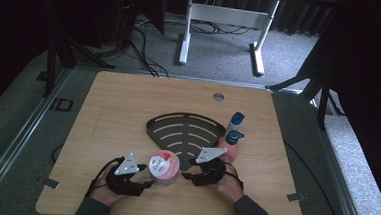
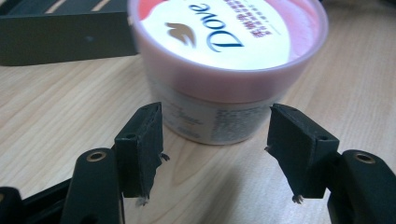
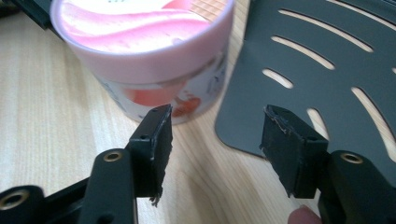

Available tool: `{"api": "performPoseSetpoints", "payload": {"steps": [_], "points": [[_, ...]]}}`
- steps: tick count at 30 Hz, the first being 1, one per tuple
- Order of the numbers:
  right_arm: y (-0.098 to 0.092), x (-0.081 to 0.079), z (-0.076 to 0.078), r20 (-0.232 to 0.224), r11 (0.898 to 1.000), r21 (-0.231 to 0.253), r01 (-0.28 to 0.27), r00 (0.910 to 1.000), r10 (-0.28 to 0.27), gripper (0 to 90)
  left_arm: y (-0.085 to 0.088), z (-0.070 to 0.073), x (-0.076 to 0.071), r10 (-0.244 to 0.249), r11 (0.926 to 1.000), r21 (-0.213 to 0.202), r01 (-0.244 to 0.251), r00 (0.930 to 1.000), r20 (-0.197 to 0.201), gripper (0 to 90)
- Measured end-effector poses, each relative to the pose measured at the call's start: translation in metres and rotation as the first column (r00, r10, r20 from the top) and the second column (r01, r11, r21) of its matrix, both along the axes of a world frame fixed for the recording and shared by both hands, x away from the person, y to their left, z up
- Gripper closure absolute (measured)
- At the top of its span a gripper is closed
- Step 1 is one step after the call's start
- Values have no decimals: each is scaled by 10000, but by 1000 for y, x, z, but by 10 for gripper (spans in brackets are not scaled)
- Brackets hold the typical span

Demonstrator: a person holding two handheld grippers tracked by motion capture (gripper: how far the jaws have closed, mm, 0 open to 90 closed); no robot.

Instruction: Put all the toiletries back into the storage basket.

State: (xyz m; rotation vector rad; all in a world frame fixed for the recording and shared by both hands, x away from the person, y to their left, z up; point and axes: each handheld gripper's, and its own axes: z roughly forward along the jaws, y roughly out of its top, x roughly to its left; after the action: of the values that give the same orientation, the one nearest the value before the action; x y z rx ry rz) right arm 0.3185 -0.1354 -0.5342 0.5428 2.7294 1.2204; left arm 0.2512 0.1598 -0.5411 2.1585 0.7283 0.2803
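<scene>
While a pink-lidded tub (image 1: 163,168) stands upright on the wooden table (image 1: 113,113) near its front edge, two hand-held grippers flank it from either side. Seen from the high view, the left gripper (image 1: 146,183) sits just left of the tub and the right gripper (image 1: 187,176) just right of it, each topped by a grey three-cornered plate and held by a hand coming in from the near edge.

Along the left gripper's (image 2: 214,154) own view, its black jaws stand apart with bare wood between them; the tub (image 2: 224,70), its white-and-pink lid bearing blue lettering, sits just beyond the tips, untouched by either pad. Along the right gripper's (image 3: 215,151) view, the jaws likewise stand apart and grip nothing, the tub (image 3: 144,51) lying just past the left-hand jaw.

Just beyond the tub lies a black fan-shaped slotted tray (image 1: 184,129), flat on the table; its near corner (image 3: 299,79) reaches under the right gripper's span. To the tray's right stand two bottles with blue caps (image 1: 235,128), the nearer one pinkish and close to the right hand.
</scene>
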Motion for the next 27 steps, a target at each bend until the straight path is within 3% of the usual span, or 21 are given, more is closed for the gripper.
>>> {"api": "performPoseSetpoints", "payload": {"steps": [16, 27], "points": [[15, -4, -1, 25, 9938, 201, -1094, 9940, 1094, 367, -9, -1, 4, -135, 9989, 450, 119, 9993, 341, 295], [20, -3, -1, 178, 9881, 285, -1513, 9884, 1508, 314, -10, 1, 6, -159, 9996, 225, 146, 9984, 545, 260]]}}
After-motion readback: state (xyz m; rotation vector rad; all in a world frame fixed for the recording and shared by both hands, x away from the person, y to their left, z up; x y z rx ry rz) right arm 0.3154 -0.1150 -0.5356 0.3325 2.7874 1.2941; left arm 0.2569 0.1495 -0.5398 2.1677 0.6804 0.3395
